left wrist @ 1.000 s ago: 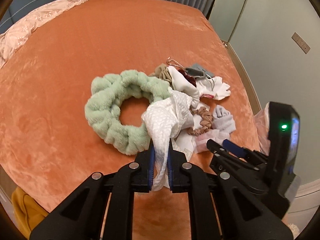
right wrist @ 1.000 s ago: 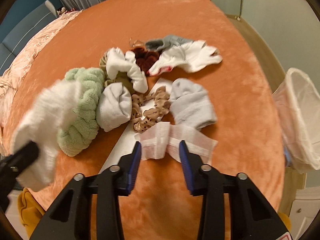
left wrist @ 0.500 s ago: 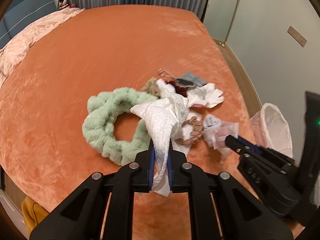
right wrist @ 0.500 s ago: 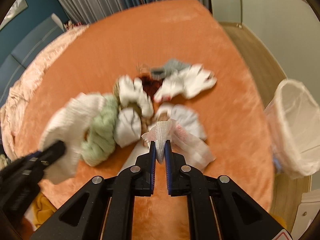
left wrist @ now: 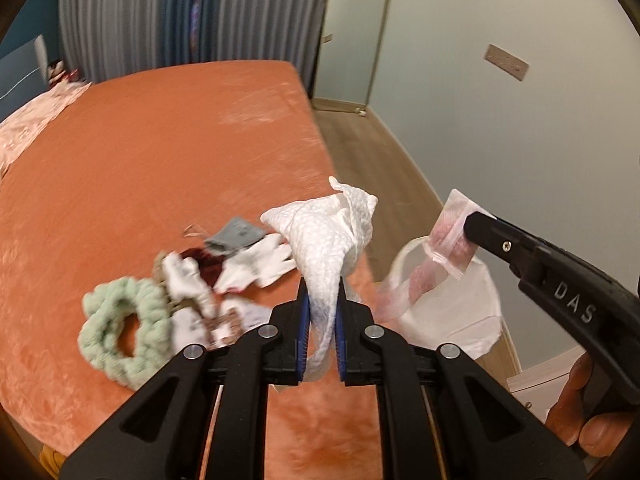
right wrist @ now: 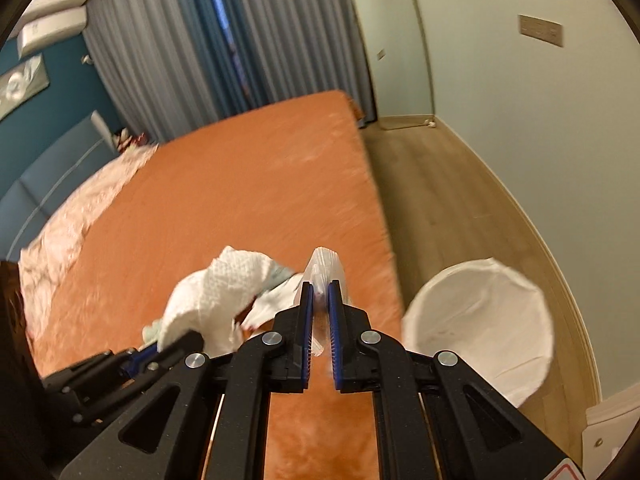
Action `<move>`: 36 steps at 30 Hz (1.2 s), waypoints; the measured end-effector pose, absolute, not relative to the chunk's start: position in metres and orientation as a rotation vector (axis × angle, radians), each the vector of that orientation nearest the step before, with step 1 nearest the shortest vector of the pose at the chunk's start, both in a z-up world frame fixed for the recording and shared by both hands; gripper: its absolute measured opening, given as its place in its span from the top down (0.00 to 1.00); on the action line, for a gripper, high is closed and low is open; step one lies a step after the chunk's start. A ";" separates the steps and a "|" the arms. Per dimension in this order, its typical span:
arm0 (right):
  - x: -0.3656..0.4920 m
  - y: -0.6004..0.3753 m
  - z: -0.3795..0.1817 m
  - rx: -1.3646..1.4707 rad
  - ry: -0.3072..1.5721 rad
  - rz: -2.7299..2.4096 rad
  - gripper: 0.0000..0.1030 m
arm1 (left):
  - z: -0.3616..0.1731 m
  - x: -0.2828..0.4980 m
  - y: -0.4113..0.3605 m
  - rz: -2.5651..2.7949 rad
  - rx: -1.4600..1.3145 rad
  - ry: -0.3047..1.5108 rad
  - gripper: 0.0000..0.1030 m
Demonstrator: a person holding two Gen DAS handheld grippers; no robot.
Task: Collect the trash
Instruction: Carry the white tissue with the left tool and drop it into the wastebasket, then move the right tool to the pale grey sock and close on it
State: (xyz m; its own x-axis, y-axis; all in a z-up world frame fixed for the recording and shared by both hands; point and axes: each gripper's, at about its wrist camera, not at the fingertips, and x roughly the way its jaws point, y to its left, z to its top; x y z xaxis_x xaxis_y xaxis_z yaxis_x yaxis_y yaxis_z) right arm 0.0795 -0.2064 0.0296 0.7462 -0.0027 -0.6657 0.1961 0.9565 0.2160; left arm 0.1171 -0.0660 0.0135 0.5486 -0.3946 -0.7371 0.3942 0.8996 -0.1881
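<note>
My left gripper [left wrist: 320,304] is shut on a crumpled white paper towel [left wrist: 328,240] and holds it above the orange bed. My right gripper [right wrist: 319,300] is shut on a clear plastic wrapper [right wrist: 326,264], also lifted; it shows in the left wrist view [left wrist: 450,240] near the bin. The white-lined trash bin [right wrist: 480,320] stands on the floor right of the bed, also in the left wrist view [left wrist: 452,320]. The towel shows in the right wrist view [right wrist: 216,296] too.
A pile lies on the orange bed [left wrist: 160,160]: a mint fluffy scrunchie [left wrist: 120,336], white socks [left wrist: 256,264], a grey cloth [left wrist: 236,234], a dark red item [left wrist: 204,264]. Wooden floor [right wrist: 440,208] and pale wall lie to the right.
Both grippers have lifted and swung right toward the bin with their loads. The right gripper shut on the wrapper one second to half a second ago.
</note>
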 end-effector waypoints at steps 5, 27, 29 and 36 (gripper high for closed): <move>0.073 -0.260 0.036 0.301 0.712 -0.188 0.93 | 0.017 0.116 -0.122 -0.563 0.014 0.880 0.90; 0.062 -0.357 -0.006 0.367 0.751 -0.398 0.55 | -0.005 0.124 -0.230 -0.596 0.055 0.916 0.44; 0.059 -0.357 -0.004 0.357 0.742 -0.402 0.53 | -0.004 0.122 -0.225 -0.586 0.062 0.908 0.44; 0.053 -0.340 0.007 0.295 0.720 -0.407 0.42 | 0.001 0.120 -0.201 -0.554 0.040 0.901 0.44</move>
